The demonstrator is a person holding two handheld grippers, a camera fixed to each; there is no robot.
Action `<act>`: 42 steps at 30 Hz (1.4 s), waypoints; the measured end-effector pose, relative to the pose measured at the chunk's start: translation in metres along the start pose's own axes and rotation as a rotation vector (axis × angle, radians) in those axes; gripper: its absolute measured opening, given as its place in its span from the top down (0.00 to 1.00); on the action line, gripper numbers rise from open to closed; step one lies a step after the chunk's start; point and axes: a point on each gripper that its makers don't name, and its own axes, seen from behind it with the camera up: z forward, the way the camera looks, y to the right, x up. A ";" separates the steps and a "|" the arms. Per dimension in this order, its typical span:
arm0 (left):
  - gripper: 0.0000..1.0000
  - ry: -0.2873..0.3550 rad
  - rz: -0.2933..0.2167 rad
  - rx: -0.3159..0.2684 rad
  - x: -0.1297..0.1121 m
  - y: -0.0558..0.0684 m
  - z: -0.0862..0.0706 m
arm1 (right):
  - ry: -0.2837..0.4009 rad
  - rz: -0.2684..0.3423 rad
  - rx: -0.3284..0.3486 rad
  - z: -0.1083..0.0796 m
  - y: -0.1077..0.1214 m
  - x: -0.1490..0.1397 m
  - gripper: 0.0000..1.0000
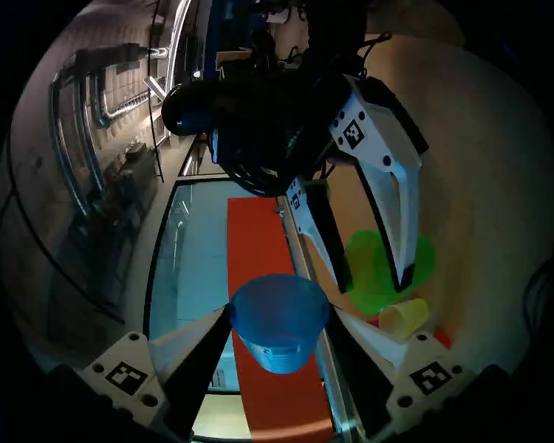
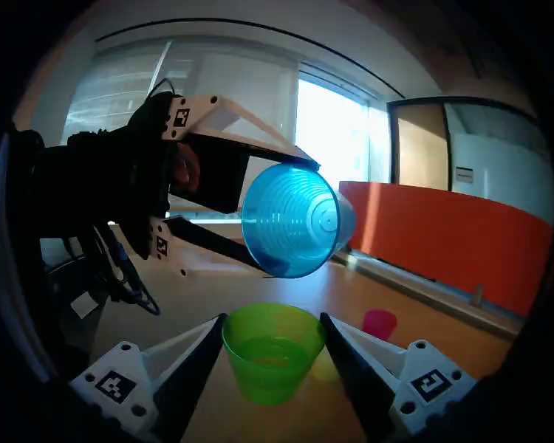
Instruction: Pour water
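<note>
The translucent blue plastic cup (image 2: 292, 220) is glossy with fine ribbed rings, the translucent green plastic cup (image 2: 273, 362) smooth and shiny, the left tongs (image 1: 279, 314) and right tongs (image 2: 272, 319) matt white plastic, the pale wooden tabletop (image 2: 329, 288) smoothly satin.

The blue cup (image 2: 295, 219) is translucent ribbed plastic, tipped on its side in the air with its base toward the right gripper view, pinched between the fingers of the left gripper (image 1: 279, 314). The green cup (image 2: 273, 362) is at its 6 o'clock, just below and apart: translucent, upright, with a shallow pool of liquid at the bottom, gripped on both sides by the right gripper (image 2: 272, 319). In the left gripper view it lies at the blue cup's 2 o'clock
</note>
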 end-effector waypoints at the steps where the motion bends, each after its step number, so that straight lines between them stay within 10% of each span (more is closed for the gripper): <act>1: 0.13 0.001 -0.003 0.000 0.000 0.000 0.001 | 0.000 0.000 0.000 0.000 0.000 0.000 0.05; 13: 0.12 0.001 -0.277 0.021 -0.014 0.005 0.005 | 0.003 0.003 -0.012 0.000 0.001 -0.002 0.05; 24: 0.13 -0.005 -0.792 0.050 -0.038 0.011 -0.001 | 0.011 0.002 -0.025 -0.001 0.002 0.000 0.05; 42: 0.13 -0.071 -1.439 -0.027 -0.079 0.040 0.002 | 0.023 0.003 -0.041 0.000 0.007 0.004 0.05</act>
